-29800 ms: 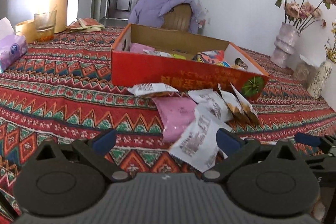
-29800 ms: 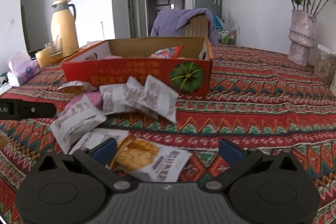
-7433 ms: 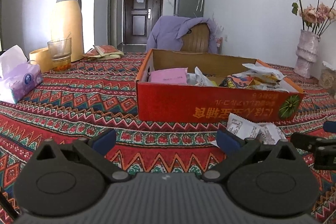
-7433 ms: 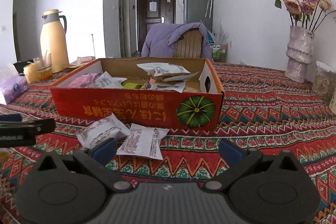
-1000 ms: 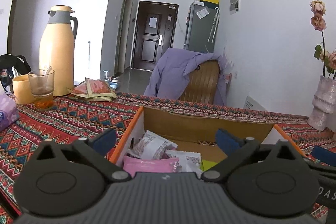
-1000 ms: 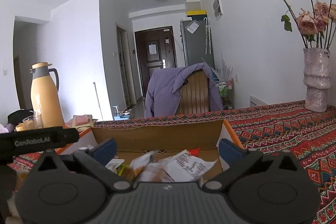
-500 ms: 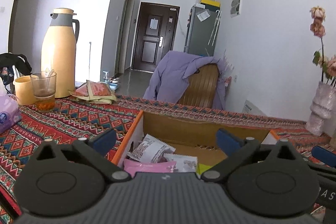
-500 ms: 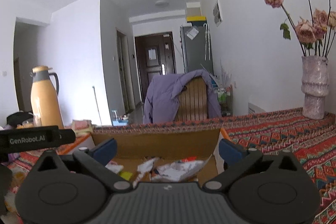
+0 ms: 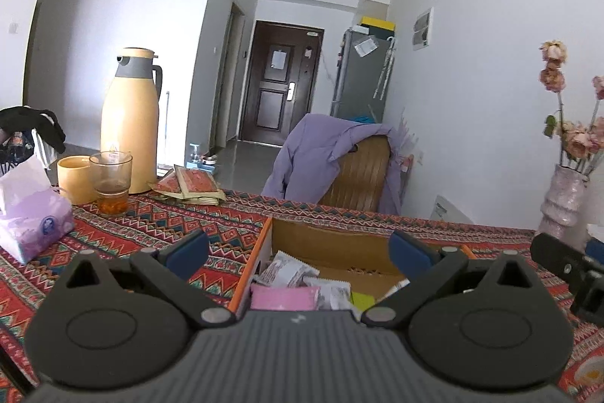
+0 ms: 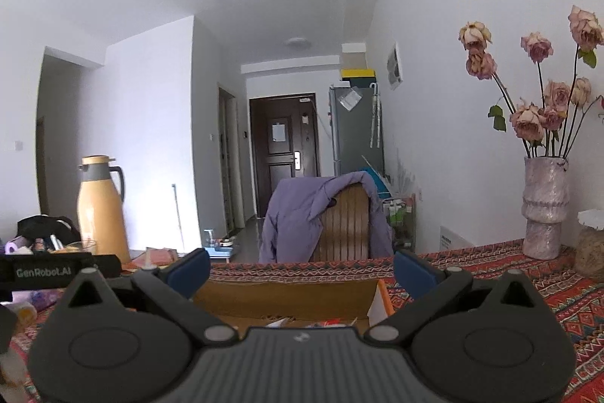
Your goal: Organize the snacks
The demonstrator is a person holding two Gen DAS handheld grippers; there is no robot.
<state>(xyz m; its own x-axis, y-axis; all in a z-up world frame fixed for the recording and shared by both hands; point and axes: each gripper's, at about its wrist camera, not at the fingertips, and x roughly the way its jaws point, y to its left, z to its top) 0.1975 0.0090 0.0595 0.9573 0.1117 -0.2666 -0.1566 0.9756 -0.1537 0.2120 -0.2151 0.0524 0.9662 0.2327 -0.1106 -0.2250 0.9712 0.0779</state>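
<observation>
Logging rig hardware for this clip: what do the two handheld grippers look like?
Both match: a dark grey ribbed body, two round black discs, black linkage arms with silver pivots, and blue pads on the fingers. The left gripper also shows in the right view as a black bar printed "GenRobot.AI". No sleeves or cables are visible.

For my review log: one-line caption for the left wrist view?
Open left gripper above cardboard box holding snack packets.

White walls run ahead to a dark door (image 9: pixel 282 84); a grey fridge (image 9: pixel 360 78) stands right, a draped chair (image 10: pixel 344 225) nearer.
</observation>
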